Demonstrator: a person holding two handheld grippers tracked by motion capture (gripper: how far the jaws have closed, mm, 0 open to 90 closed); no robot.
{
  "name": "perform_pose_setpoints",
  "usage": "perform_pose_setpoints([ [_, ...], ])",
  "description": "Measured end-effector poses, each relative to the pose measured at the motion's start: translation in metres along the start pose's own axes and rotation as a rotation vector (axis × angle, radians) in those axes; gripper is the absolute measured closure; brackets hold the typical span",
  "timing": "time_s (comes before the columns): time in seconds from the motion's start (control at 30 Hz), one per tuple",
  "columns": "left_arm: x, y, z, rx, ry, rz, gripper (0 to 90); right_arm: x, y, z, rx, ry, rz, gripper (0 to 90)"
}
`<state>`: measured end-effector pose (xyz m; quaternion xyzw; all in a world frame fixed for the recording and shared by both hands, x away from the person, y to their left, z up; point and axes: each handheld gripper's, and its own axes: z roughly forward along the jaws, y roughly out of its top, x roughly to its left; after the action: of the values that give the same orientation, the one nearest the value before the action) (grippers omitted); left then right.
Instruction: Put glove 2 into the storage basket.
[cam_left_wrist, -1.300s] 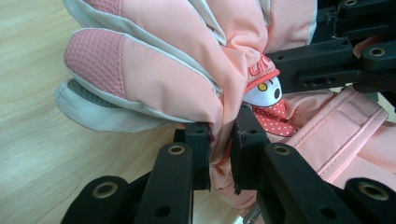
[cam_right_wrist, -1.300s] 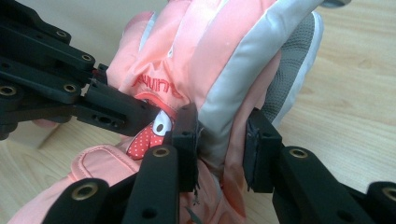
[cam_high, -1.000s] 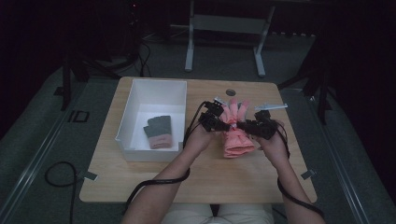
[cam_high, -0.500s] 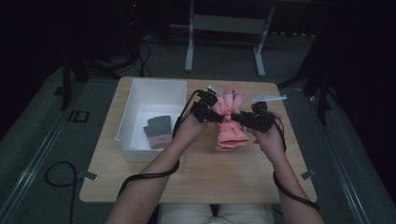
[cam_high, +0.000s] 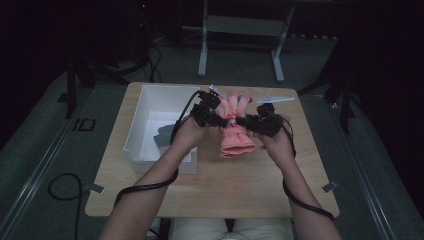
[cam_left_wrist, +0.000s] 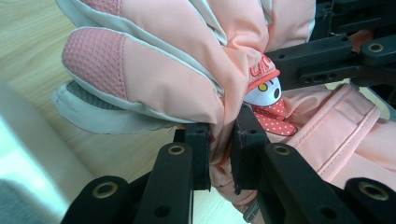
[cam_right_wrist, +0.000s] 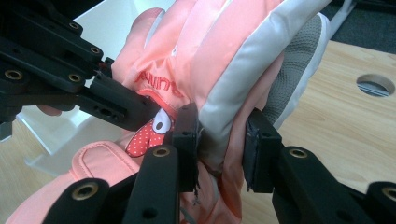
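Note:
A pink padded glove with white and grey trim hangs above the wooden table, held from both sides, fingers pointing away from me and cuff toward me. My left gripper is shut on the glove's left edge; in the left gripper view its jaws pinch a fold of pink fabric just below a cartoon patch. My right gripper is shut on the right edge; in the right gripper view its jaws clamp the white-trimmed side. The left gripper's black jaw shows across the glove there.
A white bin stands at the table's left with a dark folded item inside, just beside my left forearm. A small grey piece lies at the table's far right edge. A round hole is in the tabletop.
Both grippers have lifted the glove off the table and carried it slightly away from me; the grips stay the same.

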<state>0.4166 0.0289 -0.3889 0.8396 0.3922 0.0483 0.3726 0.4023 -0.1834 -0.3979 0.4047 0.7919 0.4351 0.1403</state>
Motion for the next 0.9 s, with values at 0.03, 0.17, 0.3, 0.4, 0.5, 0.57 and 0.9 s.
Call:
perform_pose_setpoints([
  [0.03, 0.002, -0.001, -0.003, -0.001, 0.004, -0.001, 79.4, 0.002, 0.002, 0.001, -0.001, 0.0, -0.003, 69.9],
  [0.17, 0.009, -0.002, -0.015, -0.006, 0.017, -0.006, 79.4, 0.014, 0.014, 0.008, -0.002, 0.007, -0.019, 69.9],
  [0.3, 0.016, -0.004, -0.027, -0.006, 0.036, -0.009, 79.4, 0.021, 0.02, 0.013, -0.007, 0.018, -0.024, 70.0],
  [0.4, 0.022, -0.007, -0.038, -0.006, 0.049, -0.01, 79.4, 0.029, 0.027, 0.018, -0.008, 0.028, -0.033, 70.0],
  [0.5, 0.03, -0.011, -0.05, -0.01, 0.062, -0.014, 79.4, 0.04, 0.036, 0.025, -0.007, 0.04, -0.046, 70.0],
  [0.57, 0.033, -0.013, -0.053, -0.008, 0.064, -0.013, 79.4, 0.046, 0.04, 0.029, -0.008, 0.047, -0.053, 70.0],
  [0.9, 0.053, -0.03, -0.071, -0.026, 0.065, -0.058, 79.7, 0.069, 0.054, 0.049, 0.008, 0.059, -0.088, 70.7],
])
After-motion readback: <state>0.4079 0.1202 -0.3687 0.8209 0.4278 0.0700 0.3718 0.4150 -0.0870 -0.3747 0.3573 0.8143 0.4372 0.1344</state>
